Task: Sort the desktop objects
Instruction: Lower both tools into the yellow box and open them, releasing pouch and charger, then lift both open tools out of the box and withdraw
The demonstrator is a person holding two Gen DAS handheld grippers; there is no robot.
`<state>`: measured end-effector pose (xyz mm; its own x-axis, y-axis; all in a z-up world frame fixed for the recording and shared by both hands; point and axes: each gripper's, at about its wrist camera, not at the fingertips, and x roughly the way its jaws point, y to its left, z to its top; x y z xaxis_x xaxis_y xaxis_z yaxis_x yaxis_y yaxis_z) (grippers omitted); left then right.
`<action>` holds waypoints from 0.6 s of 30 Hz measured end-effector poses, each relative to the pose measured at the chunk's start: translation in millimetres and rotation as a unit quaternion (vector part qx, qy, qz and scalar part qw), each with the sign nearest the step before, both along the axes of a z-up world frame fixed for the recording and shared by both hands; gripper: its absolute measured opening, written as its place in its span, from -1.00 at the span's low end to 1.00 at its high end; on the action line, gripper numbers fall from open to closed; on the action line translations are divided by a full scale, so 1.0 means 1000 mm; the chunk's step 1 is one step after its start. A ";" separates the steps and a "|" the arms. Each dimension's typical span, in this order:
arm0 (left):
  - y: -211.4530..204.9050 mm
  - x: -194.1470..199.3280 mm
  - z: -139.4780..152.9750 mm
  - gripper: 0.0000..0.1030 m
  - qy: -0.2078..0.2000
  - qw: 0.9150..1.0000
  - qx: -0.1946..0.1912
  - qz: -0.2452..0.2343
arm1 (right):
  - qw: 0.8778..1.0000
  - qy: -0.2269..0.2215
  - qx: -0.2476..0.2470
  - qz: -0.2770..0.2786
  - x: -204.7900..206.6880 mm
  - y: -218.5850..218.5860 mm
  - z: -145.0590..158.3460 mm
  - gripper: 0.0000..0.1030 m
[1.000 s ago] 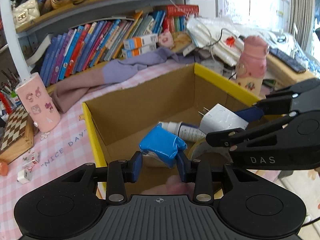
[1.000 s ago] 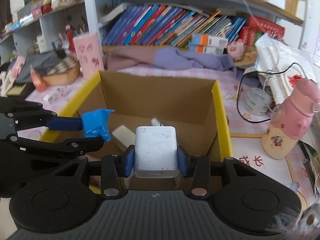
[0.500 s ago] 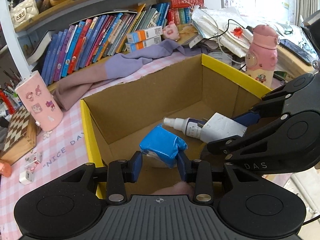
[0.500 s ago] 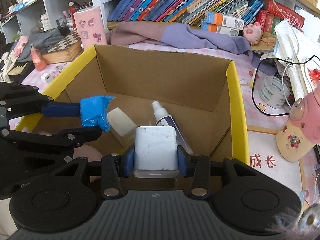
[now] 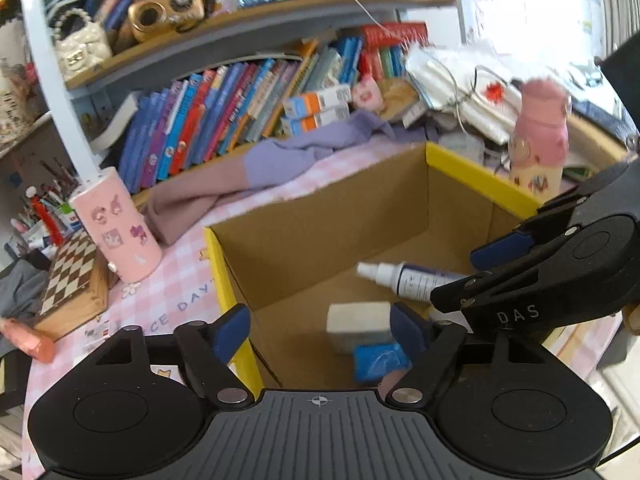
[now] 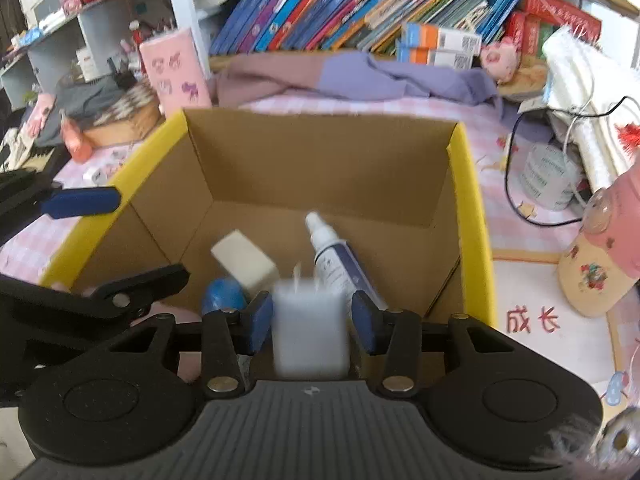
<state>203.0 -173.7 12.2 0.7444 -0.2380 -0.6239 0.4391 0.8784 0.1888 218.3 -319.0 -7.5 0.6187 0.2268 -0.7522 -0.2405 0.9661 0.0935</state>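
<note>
Cardboard box (image 5: 332,216) under both claws: left claw (image 5: 320,330) spread wide, right claw (image 6: 313,318) parted around white charger (image 6: 310,332).

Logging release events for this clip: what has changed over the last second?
The left claw opened and let go of the blue wad, which now lies on the box floor beside the white block. The right claw has opened around the white charger, which looks blurred, apparently dropping. The spray bottle stayed put.
</note>
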 end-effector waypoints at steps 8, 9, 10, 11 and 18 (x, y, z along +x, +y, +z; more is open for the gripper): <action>0.006 -0.018 0.019 0.67 -0.024 0.999 -0.024 0.008 | 0.999 -0.037 0.008 -0.022 -0.016 -0.005 0.022 -0.13; 0.007 -0.021 0.021 0.67 -0.026 0.999 -0.026 0.008 | 0.999 -0.041 0.008 -0.024 -0.020 -0.005 0.024 -0.12; 0.009 -0.024 0.024 0.67 -0.029 0.999 -0.029 0.008 | 0.999 -0.045 0.007 -0.025 -0.023 -0.005 0.026 -0.11; 0.010 -0.027 0.025 0.67 -0.030 0.999 -0.031 0.009 | 0.998 -0.048 0.006 -0.026 -0.026 -0.005 0.028 -0.11; 0.026 -0.051 0.034 0.67 -0.036 0.998 -0.049 0.016 | 0.997 -0.069 0.004 -0.048 -0.054 -0.004 0.039 -0.10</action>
